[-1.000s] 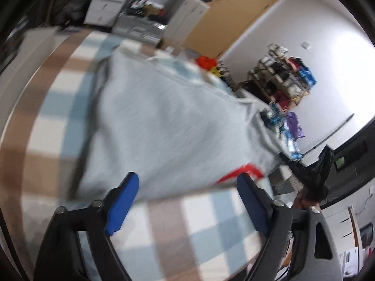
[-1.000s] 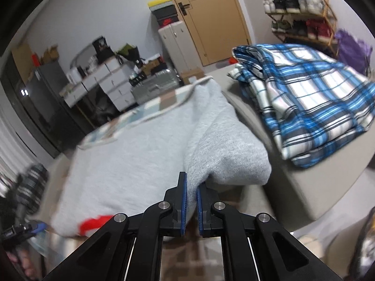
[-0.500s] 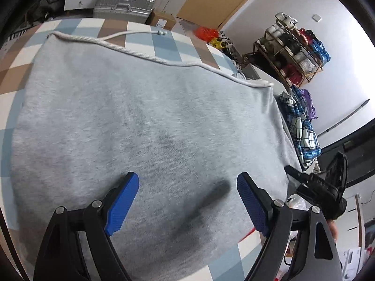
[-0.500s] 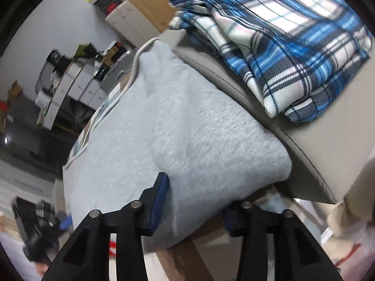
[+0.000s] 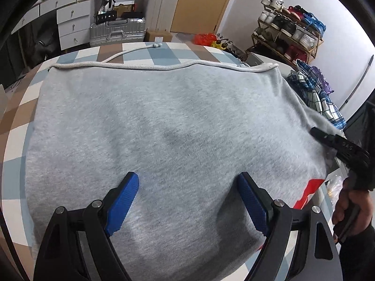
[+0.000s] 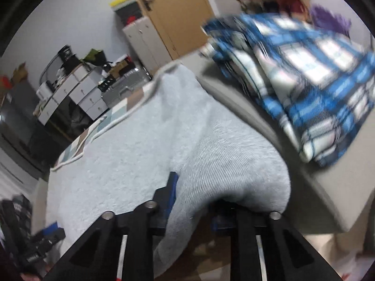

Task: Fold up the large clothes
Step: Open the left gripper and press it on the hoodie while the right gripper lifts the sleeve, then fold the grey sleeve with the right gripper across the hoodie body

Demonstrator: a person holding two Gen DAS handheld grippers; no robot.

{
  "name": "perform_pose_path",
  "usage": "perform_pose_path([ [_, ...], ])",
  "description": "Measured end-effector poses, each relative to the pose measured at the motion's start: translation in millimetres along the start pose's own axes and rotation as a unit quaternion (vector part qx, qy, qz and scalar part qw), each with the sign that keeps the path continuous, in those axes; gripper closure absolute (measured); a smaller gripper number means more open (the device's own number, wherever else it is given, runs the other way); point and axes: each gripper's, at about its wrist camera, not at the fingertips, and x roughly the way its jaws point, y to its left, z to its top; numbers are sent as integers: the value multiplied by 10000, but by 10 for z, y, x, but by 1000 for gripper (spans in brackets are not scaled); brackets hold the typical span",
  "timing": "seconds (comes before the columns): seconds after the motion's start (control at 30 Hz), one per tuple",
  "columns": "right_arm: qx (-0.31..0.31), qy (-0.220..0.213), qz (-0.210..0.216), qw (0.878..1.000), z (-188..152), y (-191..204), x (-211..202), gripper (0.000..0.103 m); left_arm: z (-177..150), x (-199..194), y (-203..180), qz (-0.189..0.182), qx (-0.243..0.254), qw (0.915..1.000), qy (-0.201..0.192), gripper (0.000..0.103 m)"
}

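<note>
Overhead, the left tool (image 5: 187, 201) hovers spread wide above the grey sweatshirt (image 5: 164, 128); the right tool (image 6: 194, 201), released, straddles its corner.

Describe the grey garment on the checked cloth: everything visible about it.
The grey garment is a heathered, soft sweatshirt-like knit, lying folded and mostly flat on the checked cloth. A white cord runs along its far edge. Red print peeks out at its near right corner. The open left tongs hover over its near part; the open right tongs straddle its bunched right end.

Left tool (image 5: 187, 201) gapes over grey sweatshirt (image 5: 164, 126), perhaps touching it
</note>
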Motion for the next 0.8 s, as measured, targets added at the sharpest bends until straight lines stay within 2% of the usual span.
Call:
perform_pose_path([
  [0.17, -821, -335, -343, 9955, 9, 284, -124, 90, -10, 28, -48, 80, 174, 9998, 0, 20],
  [0.3, -1446, -714, -517, 9856, 1, 625, -298, 90, -10, 44, -25, -21, 153, 9999, 29, 20],
  [0.5, -2469, -1252, -512, 9596, -72, 1222, -499, 91, -44, 58, -5, -135, 149, 9998, 9, 20],
  [0.67, -2856, -1434, -335, 9470, -55, 1667, -565, 91, -42, 19, 50, -444, 321, 9983, 192, 21],
  [0.7, -2933, -1463, -297, 9443, -40, 1760, -584, 91, -38, -9, 68, -494, 361, 9978, 268, 23],
  [0.73, -3007, -1513, -271, 9412, -27, 1844, -606, 91, -40, -75, 113, -543, 326, 9975, 299, 31],
  [0.8, -3143, -1635, -248, 9348, -25, 2012, -678, 91, -73, -278, 228, -480, 314, 9979, 292, 35],
])
